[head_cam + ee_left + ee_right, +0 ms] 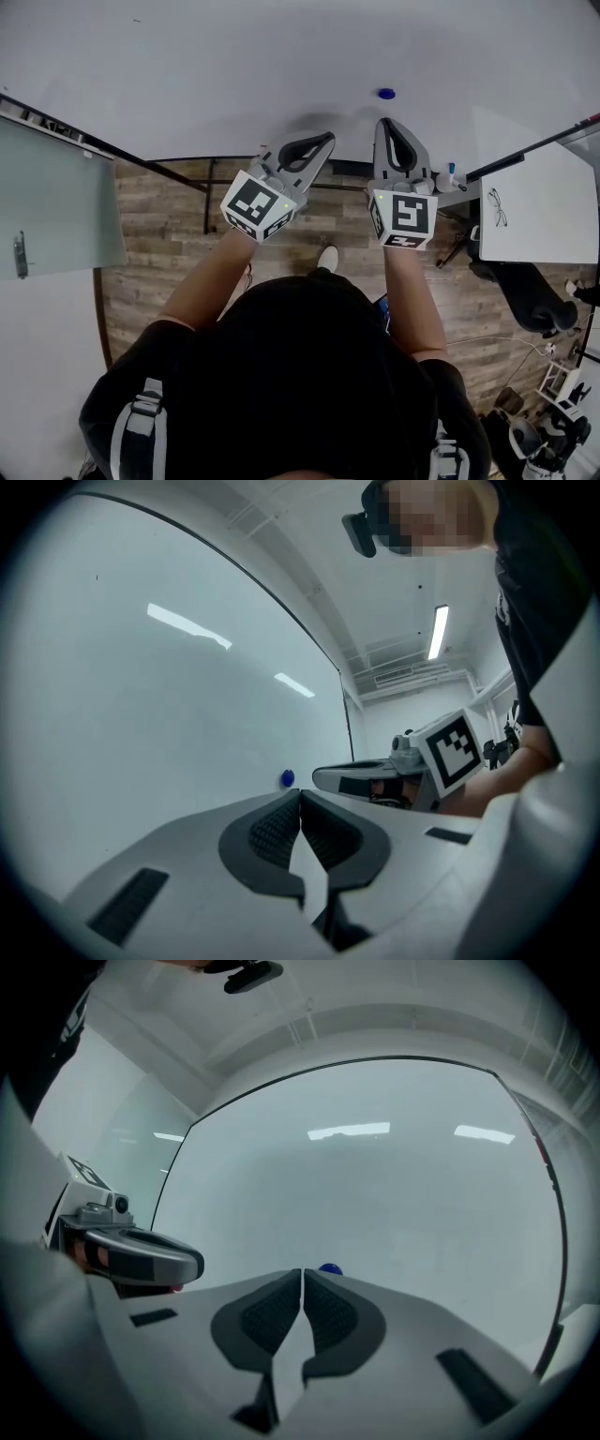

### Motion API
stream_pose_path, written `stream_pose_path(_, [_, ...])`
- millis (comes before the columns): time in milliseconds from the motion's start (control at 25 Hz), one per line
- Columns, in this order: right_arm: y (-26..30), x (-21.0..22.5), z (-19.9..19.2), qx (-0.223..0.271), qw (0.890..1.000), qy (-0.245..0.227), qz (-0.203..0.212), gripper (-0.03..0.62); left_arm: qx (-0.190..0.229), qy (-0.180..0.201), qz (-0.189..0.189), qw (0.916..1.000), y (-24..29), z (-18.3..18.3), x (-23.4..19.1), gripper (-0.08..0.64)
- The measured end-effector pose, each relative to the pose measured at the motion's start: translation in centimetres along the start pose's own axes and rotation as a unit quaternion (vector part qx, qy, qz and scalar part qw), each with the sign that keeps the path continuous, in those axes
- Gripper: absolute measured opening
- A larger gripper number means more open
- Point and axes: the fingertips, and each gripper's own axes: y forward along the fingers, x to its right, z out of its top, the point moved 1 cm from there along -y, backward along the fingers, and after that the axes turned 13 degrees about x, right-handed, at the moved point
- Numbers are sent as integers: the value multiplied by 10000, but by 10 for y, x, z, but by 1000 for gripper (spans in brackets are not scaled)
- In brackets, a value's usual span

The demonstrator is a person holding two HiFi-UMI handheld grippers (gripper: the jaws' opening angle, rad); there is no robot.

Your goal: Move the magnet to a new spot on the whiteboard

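A small round blue magnet [386, 94] sticks to the large whiteboard [234, 66]. My right gripper [387, 124] is just below the magnet in the head view, pointing at the board, its jaws shut with nothing between them. In the right gripper view the magnet [329, 1268] peeks just past that gripper's tips [303, 1272]. My left gripper [328, 138] hangs further left, also shut and empty. The left gripper view shows its tips [300, 791] together, the magnet [287, 778] on the board and the right gripper [323, 778] beside it.
A glass panel [56, 202] flanks the whiteboard on the left, a second white panel with a doodle [539, 211] on the right. Below lie a wood-plank floor [159, 253], a chair [525, 291] and gear at the right.
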Motion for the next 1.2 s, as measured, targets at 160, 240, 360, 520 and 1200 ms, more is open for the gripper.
stream_pose_path(160, [9,4,-5,-54,9997,-233,-85,22,-24,2,76,10000,7,-2,-9,5])
stream_pose_path(240, [14,6,-7,-75,9996,-255,-112,33,-24,1,113,9999,10,-4,-13,5])
stream_pose_path(360, [21,11,-11,-83,9993,-297,-192,63,-23,0,157,9999,14,-6,-18,5])
stream_pose_path(520, [31,14,-12,-105,9986,-379,-346,89,-19,-9,187,9998,14,-6,-20,5])
stream_pose_path(1200, [47,21,-17,119,9922,-948,-794,132,-98,-79,385,9992,9,-18,-31,5])
